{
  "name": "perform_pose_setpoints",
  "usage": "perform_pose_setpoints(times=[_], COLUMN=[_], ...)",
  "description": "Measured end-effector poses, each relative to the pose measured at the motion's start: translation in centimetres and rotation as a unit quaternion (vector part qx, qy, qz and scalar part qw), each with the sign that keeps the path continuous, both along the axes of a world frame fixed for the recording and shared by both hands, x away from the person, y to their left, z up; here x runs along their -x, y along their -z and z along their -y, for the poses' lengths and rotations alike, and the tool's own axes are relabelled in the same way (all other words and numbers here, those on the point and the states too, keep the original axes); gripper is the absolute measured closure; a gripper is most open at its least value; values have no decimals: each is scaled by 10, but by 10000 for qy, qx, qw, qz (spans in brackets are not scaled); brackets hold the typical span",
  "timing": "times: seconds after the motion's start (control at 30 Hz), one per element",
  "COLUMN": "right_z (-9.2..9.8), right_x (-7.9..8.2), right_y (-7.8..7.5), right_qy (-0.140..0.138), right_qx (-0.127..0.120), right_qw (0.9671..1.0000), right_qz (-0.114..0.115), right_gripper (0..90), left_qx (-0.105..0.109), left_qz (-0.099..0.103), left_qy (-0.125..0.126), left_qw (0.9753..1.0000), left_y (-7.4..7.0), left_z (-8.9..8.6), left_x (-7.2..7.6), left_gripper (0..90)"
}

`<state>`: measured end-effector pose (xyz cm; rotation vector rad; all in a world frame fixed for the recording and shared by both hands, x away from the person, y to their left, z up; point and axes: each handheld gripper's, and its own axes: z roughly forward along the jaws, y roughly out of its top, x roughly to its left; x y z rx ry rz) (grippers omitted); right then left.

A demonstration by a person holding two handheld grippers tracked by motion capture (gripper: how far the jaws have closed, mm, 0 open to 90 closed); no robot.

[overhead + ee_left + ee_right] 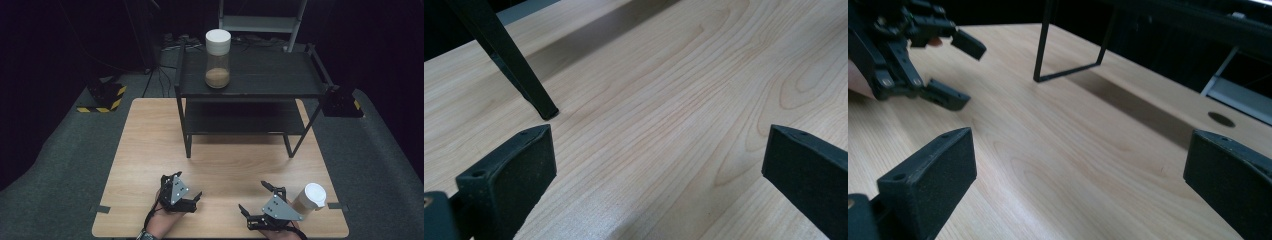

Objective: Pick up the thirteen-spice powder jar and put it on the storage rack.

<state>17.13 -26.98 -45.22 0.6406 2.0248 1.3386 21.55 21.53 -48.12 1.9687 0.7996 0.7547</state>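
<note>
At the bottom of the high view, both grippers rest low over the wooden table (pixel 150 145), and neither has taken hold of anything. The left gripper (pixel 181 192) sits at lower left of centre with its jaws spread apart; in the left gripper view the two black pads frame bare wood, with a shelf leg (pixel 516 65) in the upper left. The right gripper (pixel 256 200) sits at lower right, also spread wide, and its own view shows nothing between the pads except tabletop, with the left gripper (pixel 955 72) at the upper left.

The thing nearest a gripper is a paper cup (pixel 310 198) with a white lid, lying tilted or on its side just beside the right gripper at the lower right edge of the table; whether it touches the gripper I cannot tell. A tall jar (pixel 218 59) with a white lid and brownish contents stands upright on the top of the black shelf (pixel 270 75), in the upper middle of the frame, well apart from both tools.

By my judgement the work is at its very start: nothing is grasped, and both cup and jar look untouched. Everything still lies ahead, most likely beginning with the right gripper turning toward the cup.
</note>
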Motion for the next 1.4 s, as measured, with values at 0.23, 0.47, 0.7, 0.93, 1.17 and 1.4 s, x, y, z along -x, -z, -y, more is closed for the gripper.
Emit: perform_pose_setpoints(times=[0.23,0.47,0.7,0.93,1.17,1.4], right_z=[5,14,29,47,59,67], right_x=[8,15,21,27,30,33], right_y=[-11,-17,-22,-27,-27,-28], right_qy=[61,181,398,726,978,1145], right_qx=[-170,-343,-451,-538,-585,-518], right_qw=[9998,9991,9978,9954,9930,9914], right_qz=[80,193,293,321,318,376], right_gripper=[0,0,0,0,0,0], left_qx=[98,96,92,98,48,86], left_qz=[-41,25,31,7,27,11], left_qy=[-75,-17,25,20,34,38], left_qw=[9999,9999,9999,9999,10000,10000], left_y=[0,2,2,1,1,1], left_z=[-2,-3,-4,-4,-3,-4], left_x=[0,2,1,1,1,1], left_gripper=[11,11,11,11,11,11])
